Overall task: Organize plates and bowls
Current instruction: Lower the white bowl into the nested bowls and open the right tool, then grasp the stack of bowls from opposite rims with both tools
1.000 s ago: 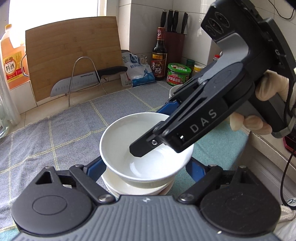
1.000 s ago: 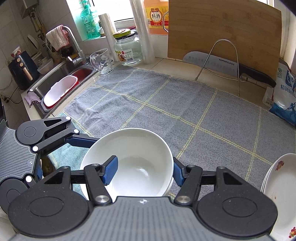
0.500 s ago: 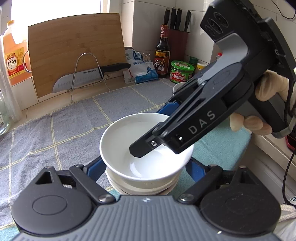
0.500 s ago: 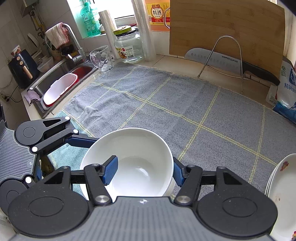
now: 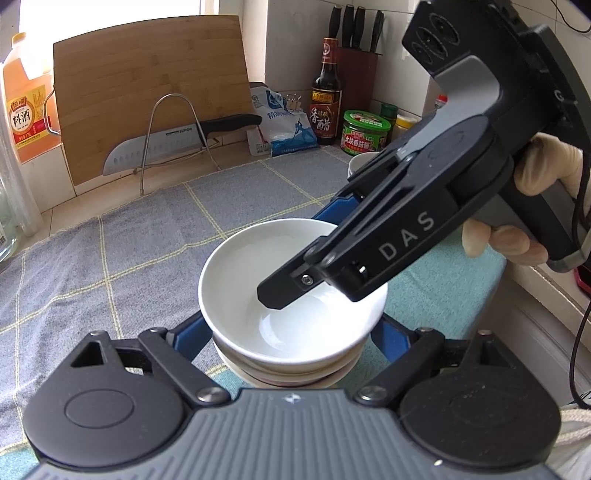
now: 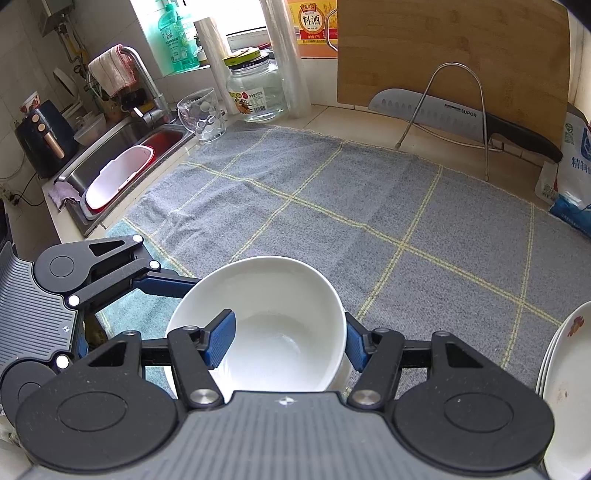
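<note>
A white bowl point(image 5: 291, 291) sits atop stacked bowls on a grey cloth point(image 6: 369, 206), the right gripper point(image 6: 286, 339) clamped across its rim, the left gripper point(image 5: 291, 334) spread wide around the stack.

- Daylight pours in from the window point(image 6: 255, 22) behind the cutting board point(image 6: 450, 55), and the glass is blown out to plain white in both views.
- The scene is bright, with soft, faint shadows on the grey cloth point(image 6: 369, 206).
- The white bowl point(image 5: 291, 295) shows a mild sheen on its inner bottom, with no harsh glare.
- Fisheye bending curves the straight edges of the cutting board, and the frame corners go dark.
- Focus is sharp in the middle; labels on the bottles point(image 5: 325, 96) right of the cutting board are slightly soft.
</note>
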{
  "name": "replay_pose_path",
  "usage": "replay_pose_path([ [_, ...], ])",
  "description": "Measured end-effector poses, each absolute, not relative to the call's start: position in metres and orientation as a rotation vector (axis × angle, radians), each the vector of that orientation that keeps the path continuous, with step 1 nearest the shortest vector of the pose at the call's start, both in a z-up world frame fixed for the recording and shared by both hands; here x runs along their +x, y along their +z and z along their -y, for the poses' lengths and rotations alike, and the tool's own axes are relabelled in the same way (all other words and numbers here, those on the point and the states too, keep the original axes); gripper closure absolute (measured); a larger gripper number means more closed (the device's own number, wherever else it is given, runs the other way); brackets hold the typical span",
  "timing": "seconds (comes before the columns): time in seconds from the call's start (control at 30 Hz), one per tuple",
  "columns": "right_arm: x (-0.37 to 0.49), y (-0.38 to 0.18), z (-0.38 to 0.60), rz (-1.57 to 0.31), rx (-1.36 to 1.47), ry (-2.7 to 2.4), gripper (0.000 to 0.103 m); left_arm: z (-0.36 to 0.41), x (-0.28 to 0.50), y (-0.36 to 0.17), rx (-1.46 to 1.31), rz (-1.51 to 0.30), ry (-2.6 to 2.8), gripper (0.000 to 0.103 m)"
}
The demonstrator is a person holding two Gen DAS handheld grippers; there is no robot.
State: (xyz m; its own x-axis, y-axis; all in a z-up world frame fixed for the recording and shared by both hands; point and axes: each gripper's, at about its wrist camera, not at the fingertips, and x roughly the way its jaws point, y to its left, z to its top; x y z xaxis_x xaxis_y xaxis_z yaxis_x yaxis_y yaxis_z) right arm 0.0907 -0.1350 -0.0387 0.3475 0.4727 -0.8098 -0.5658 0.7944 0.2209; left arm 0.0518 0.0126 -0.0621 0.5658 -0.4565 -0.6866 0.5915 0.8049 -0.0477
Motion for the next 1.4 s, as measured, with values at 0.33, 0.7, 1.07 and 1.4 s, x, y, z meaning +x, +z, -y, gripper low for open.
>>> replay_pose_path([
  [0.33,0.091,-0.042,0.136,-1.007,-0.096,0.683,0.035,-0.009,0.052,-0.065,0.212,-0.752,-0.615,0.007],
  [0.7,0.081,-0.034,0.135,-0.937,-0.148,0.707,0.003,-0.02,0.048,-0.06,0.206,-0.762,-0.634,0.006],
  [1.07,0.05,-0.023,0.155,-0.864,-0.244,0.779,0.0,-0.041,0.039,-0.07,0.279,-0.779,-0.688,0.006],
  [1.4,0.033,-0.063,0.159,-0.937,-0.336,0.764,0.0,-0.04,0.057,-0.1,0.324,-0.81,-0.746,0.006],
])
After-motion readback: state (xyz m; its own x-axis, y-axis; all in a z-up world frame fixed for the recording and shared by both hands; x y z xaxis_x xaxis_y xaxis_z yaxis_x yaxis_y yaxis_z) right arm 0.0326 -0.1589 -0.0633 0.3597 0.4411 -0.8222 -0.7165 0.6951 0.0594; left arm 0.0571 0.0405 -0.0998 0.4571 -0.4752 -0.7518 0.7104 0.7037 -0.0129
